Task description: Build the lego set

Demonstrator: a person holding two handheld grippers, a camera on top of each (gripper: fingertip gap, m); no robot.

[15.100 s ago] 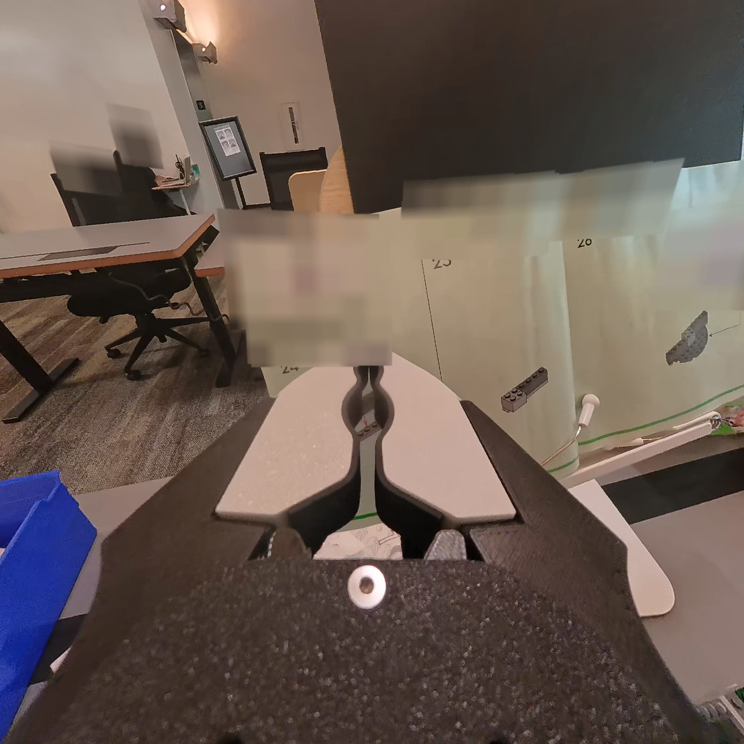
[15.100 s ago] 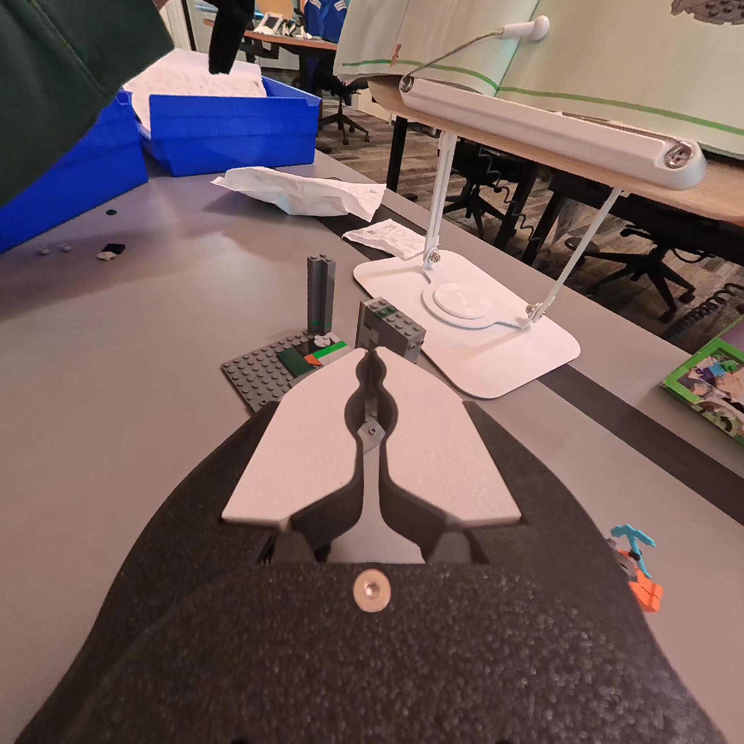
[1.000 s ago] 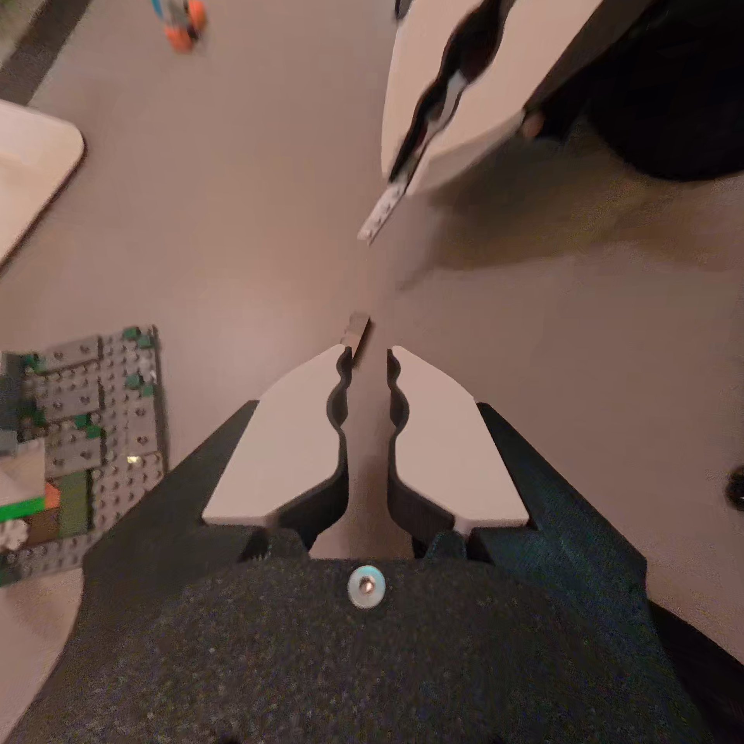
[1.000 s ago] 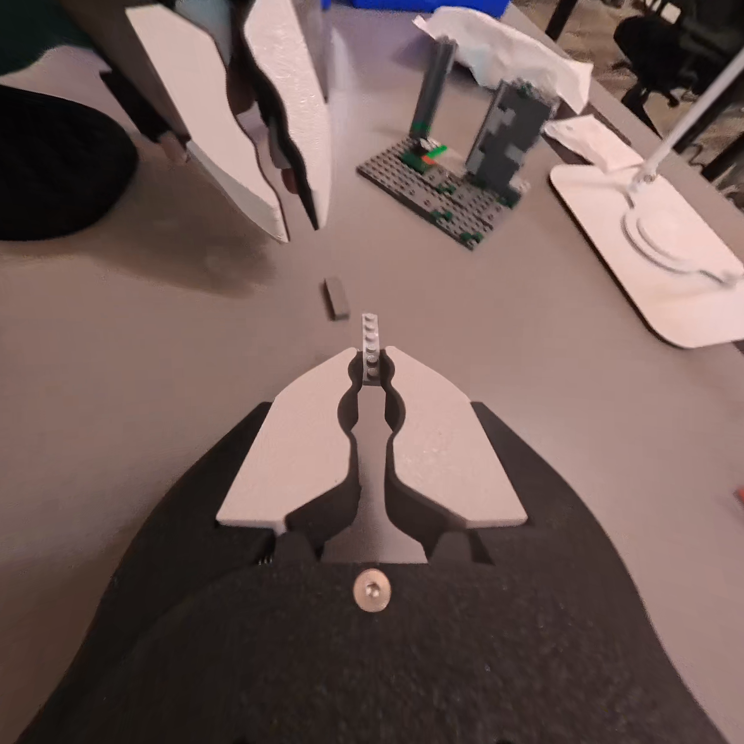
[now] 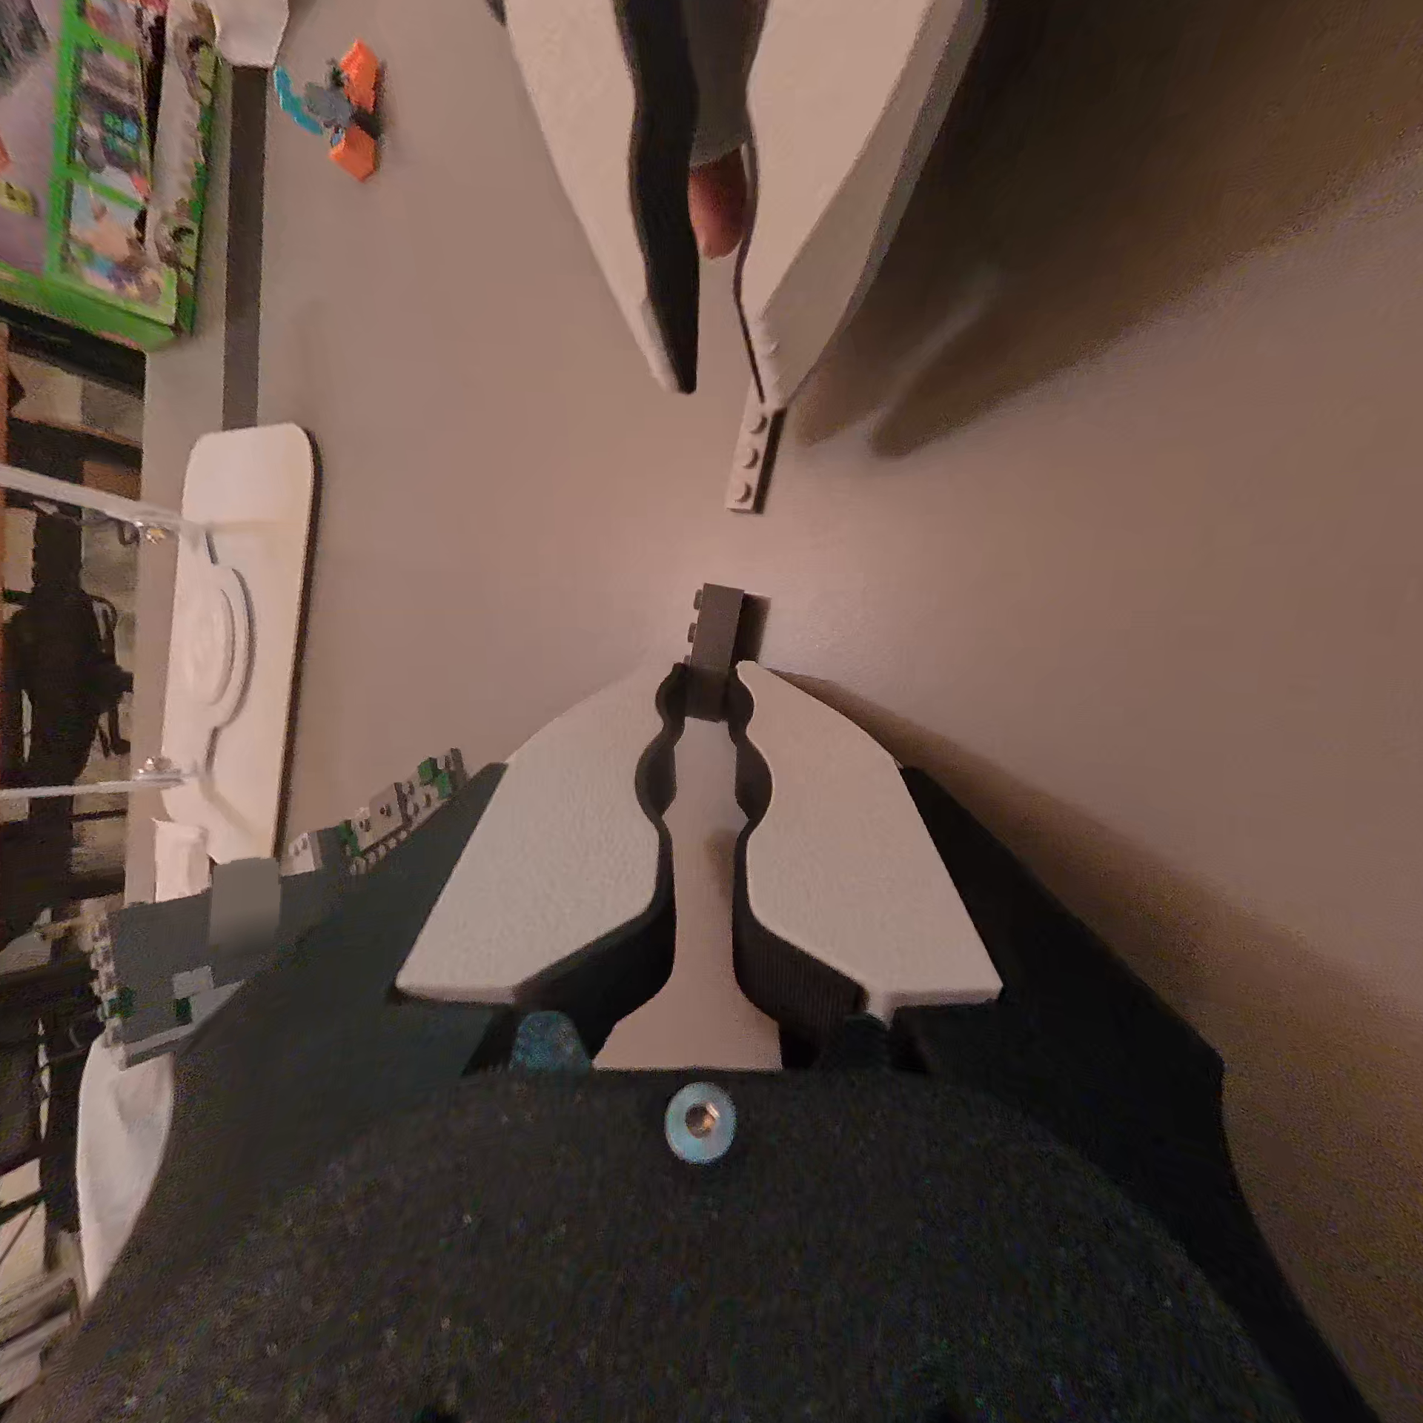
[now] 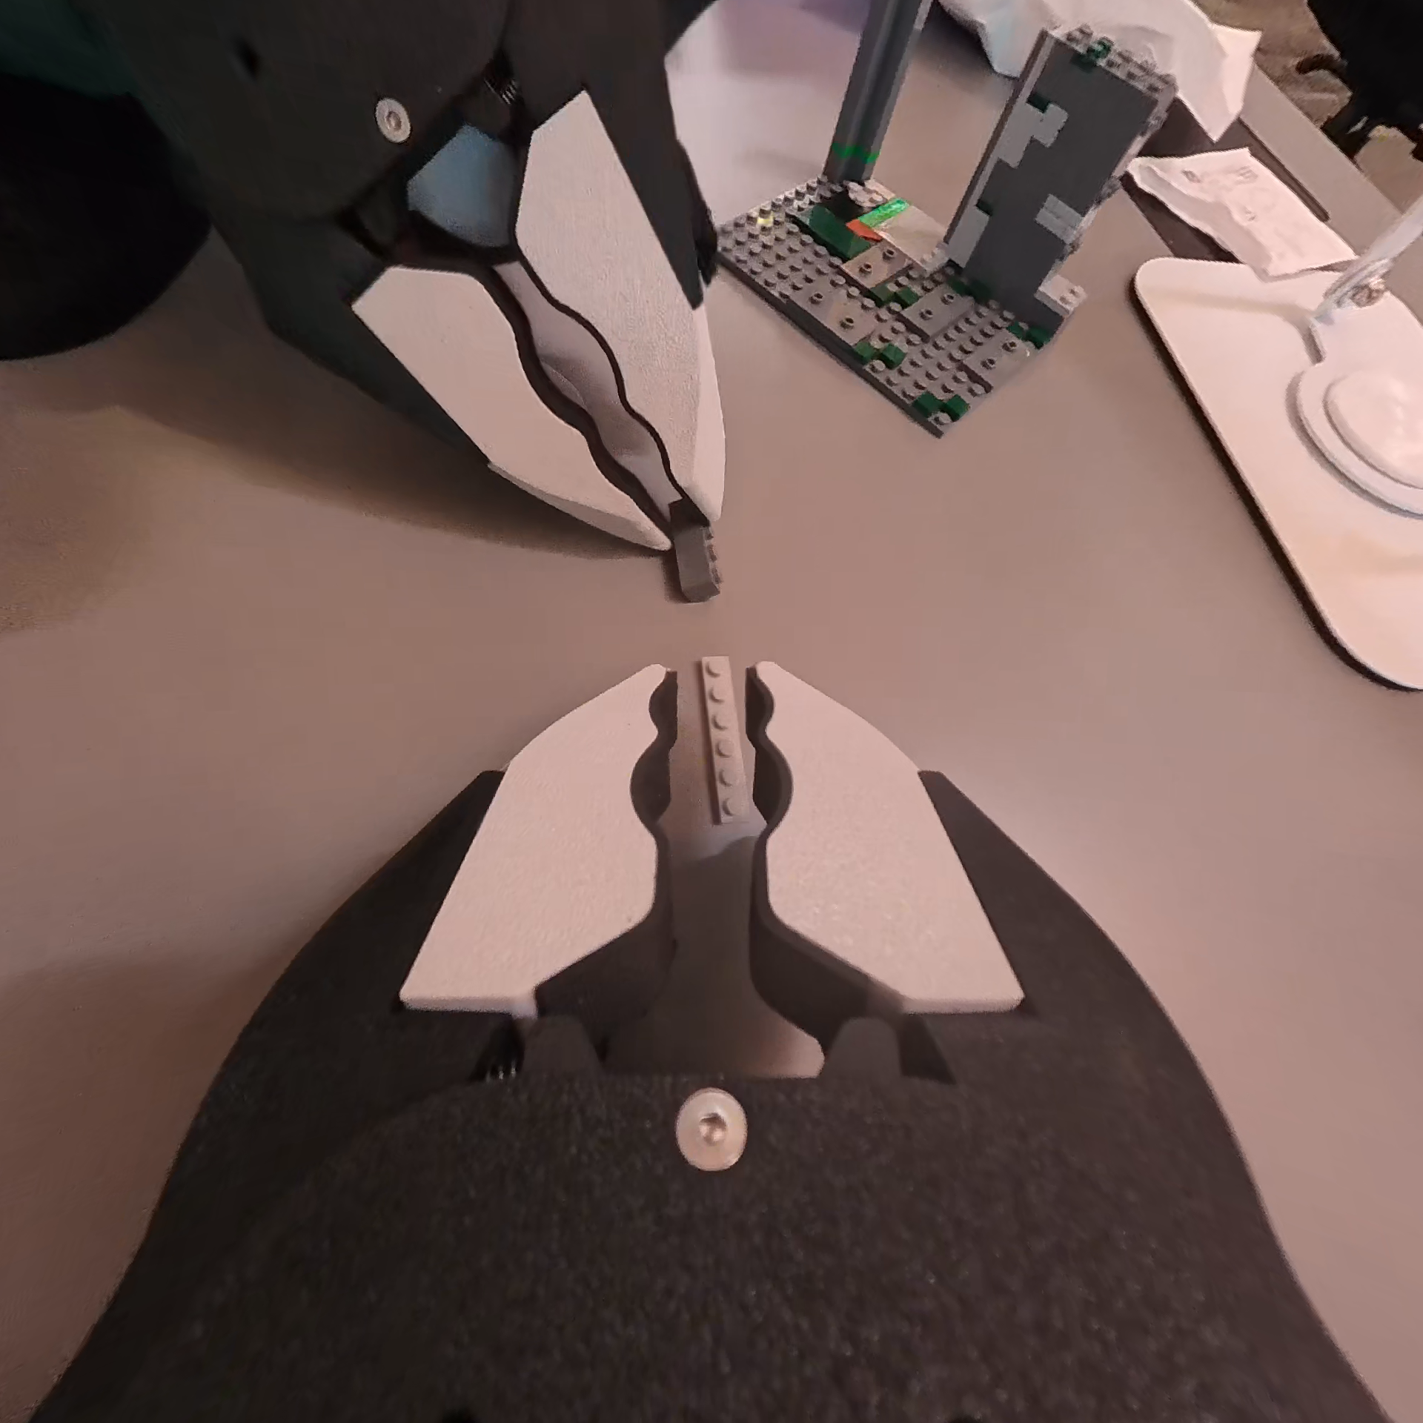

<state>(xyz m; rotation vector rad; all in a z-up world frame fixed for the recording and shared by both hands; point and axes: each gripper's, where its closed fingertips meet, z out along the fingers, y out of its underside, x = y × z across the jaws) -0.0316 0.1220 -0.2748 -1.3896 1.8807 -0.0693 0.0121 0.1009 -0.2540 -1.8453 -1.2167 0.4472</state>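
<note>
My left gripper (image 5: 710, 674) is shut on a small dark grey brick (image 5: 716, 639) that lies low at the grey table. The right wrist view shows this from the front: the left gripper (image 6: 689, 531) pinches one end of the dark grey brick (image 6: 697, 562). My right gripper (image 6: 710, 668) is open, and a long light grey plate (image 6: 724, 739) lies flat on the table between its fingers, untouched. The plate (image 5: 753, 462) also shows in the left wrist view, below the right gripper (image 5: 728, 393). The part-built model, a grey baseplate (image 6: 870, 339) with a dark wall (image 6: 1055, 154) and a pillar (image 6: 870, 77), stands behind.
A white stand base (image 6: 1270, 431) lies right of the model, with paper (image 6: 1232, 208) behind it. In the left wrist view, a small orange and blue figure (image 5: 346, 108) and a green box (image 5: 100, 154) lie near the table edge, beyond the stand base (image 5: 239, 616). Across from one pair of fingers to the other is roughly 6 cm.
My right gripper has lowered and opened, leaving the light grey plate flat on the table. My left gripper has come down and shut on the dark grey brick.
</note>
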